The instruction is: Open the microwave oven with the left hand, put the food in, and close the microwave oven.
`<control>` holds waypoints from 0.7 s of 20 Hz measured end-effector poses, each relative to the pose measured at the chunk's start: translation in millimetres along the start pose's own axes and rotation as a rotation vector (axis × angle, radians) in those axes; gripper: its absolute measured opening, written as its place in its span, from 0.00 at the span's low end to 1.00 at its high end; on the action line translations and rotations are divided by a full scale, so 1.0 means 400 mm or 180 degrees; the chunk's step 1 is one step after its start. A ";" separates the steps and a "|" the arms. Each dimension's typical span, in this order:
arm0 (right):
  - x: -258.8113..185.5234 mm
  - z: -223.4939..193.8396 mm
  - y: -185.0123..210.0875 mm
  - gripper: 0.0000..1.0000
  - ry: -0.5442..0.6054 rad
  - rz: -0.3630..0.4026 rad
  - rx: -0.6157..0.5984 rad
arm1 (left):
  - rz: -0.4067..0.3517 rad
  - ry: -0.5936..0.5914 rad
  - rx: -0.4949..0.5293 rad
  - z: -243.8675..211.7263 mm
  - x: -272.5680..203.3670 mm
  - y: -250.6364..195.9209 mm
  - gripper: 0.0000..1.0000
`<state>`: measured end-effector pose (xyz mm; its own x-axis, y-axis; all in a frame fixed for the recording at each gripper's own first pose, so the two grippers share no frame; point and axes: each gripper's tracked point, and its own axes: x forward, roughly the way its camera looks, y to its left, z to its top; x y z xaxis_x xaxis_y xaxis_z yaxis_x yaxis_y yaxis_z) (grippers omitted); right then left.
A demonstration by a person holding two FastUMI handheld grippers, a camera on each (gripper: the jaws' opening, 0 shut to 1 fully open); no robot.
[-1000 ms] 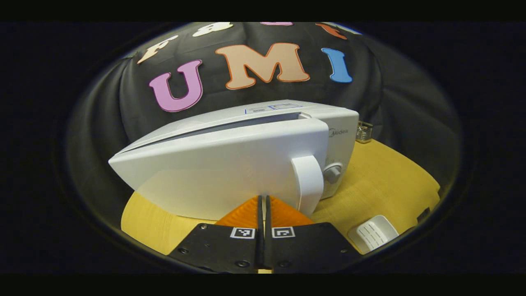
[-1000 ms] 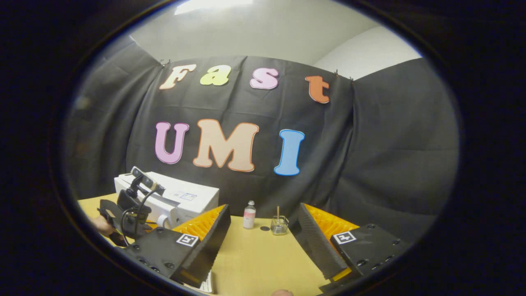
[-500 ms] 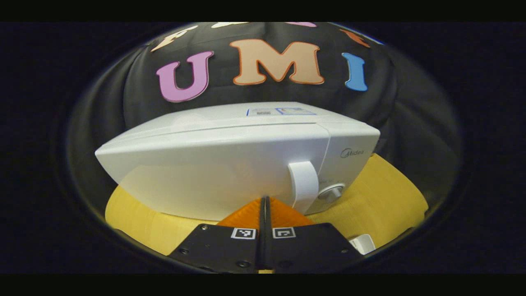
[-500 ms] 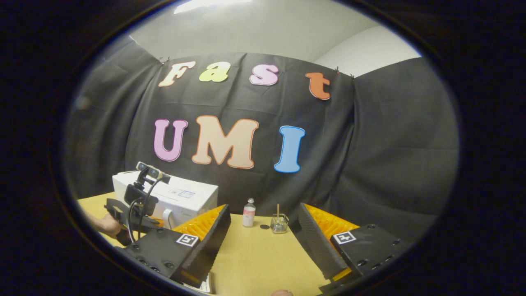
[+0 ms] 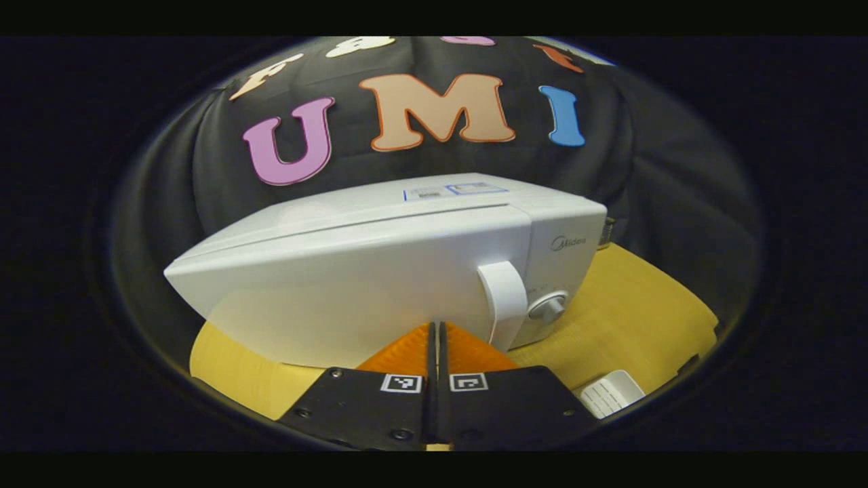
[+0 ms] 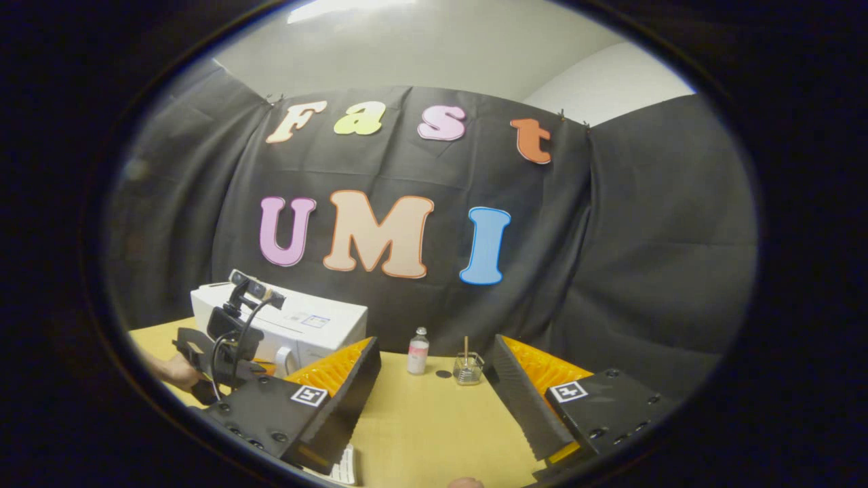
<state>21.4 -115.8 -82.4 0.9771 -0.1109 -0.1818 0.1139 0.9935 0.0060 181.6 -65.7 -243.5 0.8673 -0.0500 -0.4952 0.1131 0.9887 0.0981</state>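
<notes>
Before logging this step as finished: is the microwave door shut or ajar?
Shut. In the left gripper view the door lies flush with the microwave front, no gap at its handle side.

I see a grey brand mark [image 5: 568, 242] on the front panel of the microwave oven [image 5: 380, 271], above the knob [image 5: 546, 308]. The sticker [image 5: 454, 191] on its top carries print too small for me to read. So does the bottle [image 6: 418, 351]. The left gripper [image 5: 435, 325] bears two square coded tags [image 5: 401, 383].
</notes>
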 end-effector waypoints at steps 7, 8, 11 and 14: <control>0.029 0.030 0.089 0.96 -0.0098 0.0188 0.0006 | -0.0115 -0.0638 -0.0233 0.147 -0.264 0.069 0.01; 0.033 0.038 0.102 0.97 -0.0117 0.0217 0.0002 | -0.0111 -0.0732 -0.0246 0.174 -0.303 0.082 0.01; 0.041 0.054 0.135 0.97 -0.0157 0.0281 0.0013 | 0.0005 -0.1147 -0.0269 0.261 -0.421 0.123 0.18; 0.036 0.067 0.163 0.96 -0.0190 0.0335 0.0058 | 0.0076 -0.1534 -0.0213 0.342 -0.523 0.152 0.75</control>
<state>47.8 -53.4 -58.3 0.9927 -0.0079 -0.1202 0.0128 0.9991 0.0399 73.2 -14.3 -15.8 0.9968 -0.0712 -0.0359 0.0727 0.9965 0.0410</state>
